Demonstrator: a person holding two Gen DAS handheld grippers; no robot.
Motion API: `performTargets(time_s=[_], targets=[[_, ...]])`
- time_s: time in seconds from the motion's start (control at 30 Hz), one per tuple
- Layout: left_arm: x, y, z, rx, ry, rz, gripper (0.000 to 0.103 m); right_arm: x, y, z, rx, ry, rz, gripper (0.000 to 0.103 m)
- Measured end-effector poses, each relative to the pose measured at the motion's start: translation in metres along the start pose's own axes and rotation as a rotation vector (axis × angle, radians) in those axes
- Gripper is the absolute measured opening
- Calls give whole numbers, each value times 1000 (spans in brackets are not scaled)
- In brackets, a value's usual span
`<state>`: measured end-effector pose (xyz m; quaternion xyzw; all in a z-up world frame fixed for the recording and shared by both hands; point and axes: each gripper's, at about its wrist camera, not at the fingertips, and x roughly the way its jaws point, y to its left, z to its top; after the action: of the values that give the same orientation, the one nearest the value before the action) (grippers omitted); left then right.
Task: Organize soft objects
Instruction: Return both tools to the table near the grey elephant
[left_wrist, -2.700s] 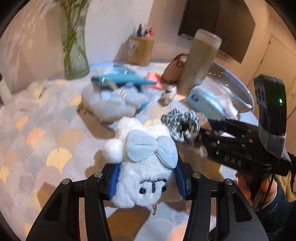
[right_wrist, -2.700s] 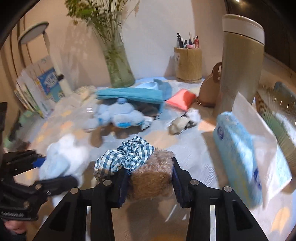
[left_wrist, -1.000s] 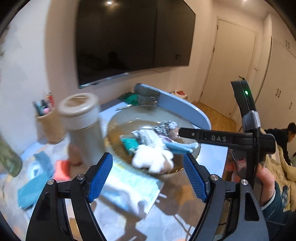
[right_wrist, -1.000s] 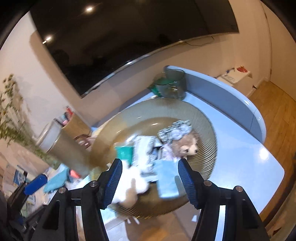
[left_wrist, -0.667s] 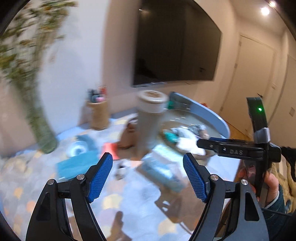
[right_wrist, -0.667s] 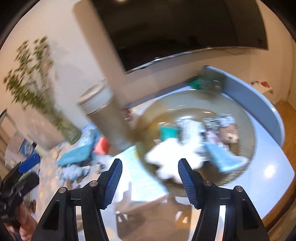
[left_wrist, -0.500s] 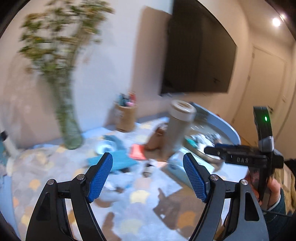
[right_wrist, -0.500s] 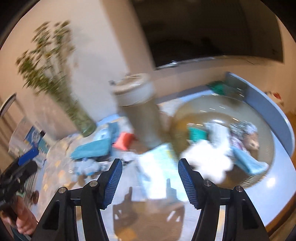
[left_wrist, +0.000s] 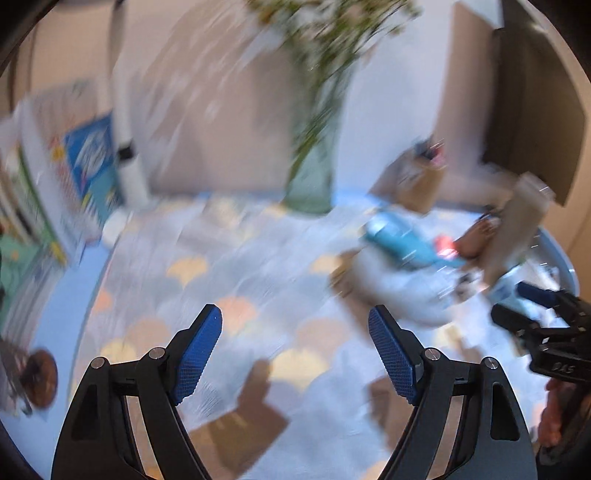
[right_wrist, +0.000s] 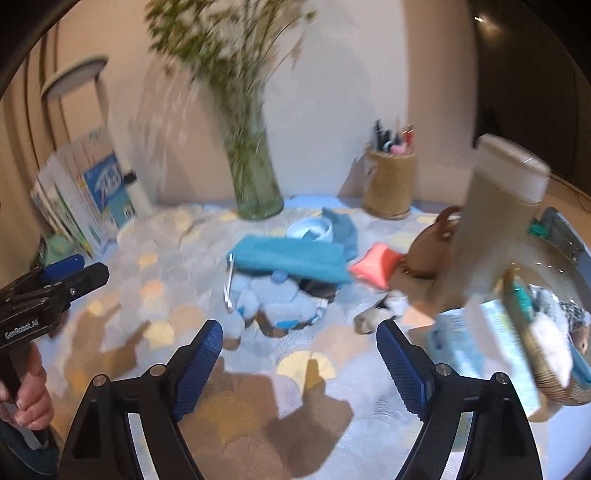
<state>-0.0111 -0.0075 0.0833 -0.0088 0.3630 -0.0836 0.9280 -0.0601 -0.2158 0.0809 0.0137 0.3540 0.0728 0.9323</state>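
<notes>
Left gripper (left_wrist: 295, 350) wide, jaws opening a bit more, nothing between the blue pads (left_wrist: 201, 354), only the scale-pattern mat (left_wrist: 229, 280) below. Right gripper (right_wrist: 299, 363) wide too, jaws opening, empty, hanging over the same mat. Just past it, a pale blue plush toy (right_wrist: 273, 302) lying on the mat, with a teal cloth (right_wrist: 291, 260) resting on its far side and a pink pouch (right_wrist: 373, 267) beside that. Far right, a woven basket (right_wrist: 554, 380) holding a white plush (right_wrist: 552, 347) and other soft bits. Behind, a green vase (right_wrist: 255, 184) and a tall tan cup (right_wrist: 495, 214). A second ago both pointed at the basket; now turned away, facing the mat and vase. Left view very blurry.
</notes>
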Motion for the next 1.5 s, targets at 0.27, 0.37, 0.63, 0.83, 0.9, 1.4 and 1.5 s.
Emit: performTargets(time_s=[0.27,0.37,0.63,0.83,0.9,1.4,1.5], targets=[[52,46,-43,-95,99,64,80,53,-2,-32,-26,3,-44,84],[49,50,-42,-123,81,51,80,59,-6,-34,-17,17,-62,84],[53,51,-44,-120,85,59,80,71,7,-38,-71,46,-137,85],[54,46,-44,-90,89,62,80,70,12,-40,-98,34,-147,85],[54,43,-44,-77,90,71,80,70,11,-40,-93,33,-150,85],[56,49,-45,-97,121,77,80,61,8,-39,-85,11,-104,85],[51,58,-37,-135,153,53,80,51,3,-34,-62,13,-78,85]])
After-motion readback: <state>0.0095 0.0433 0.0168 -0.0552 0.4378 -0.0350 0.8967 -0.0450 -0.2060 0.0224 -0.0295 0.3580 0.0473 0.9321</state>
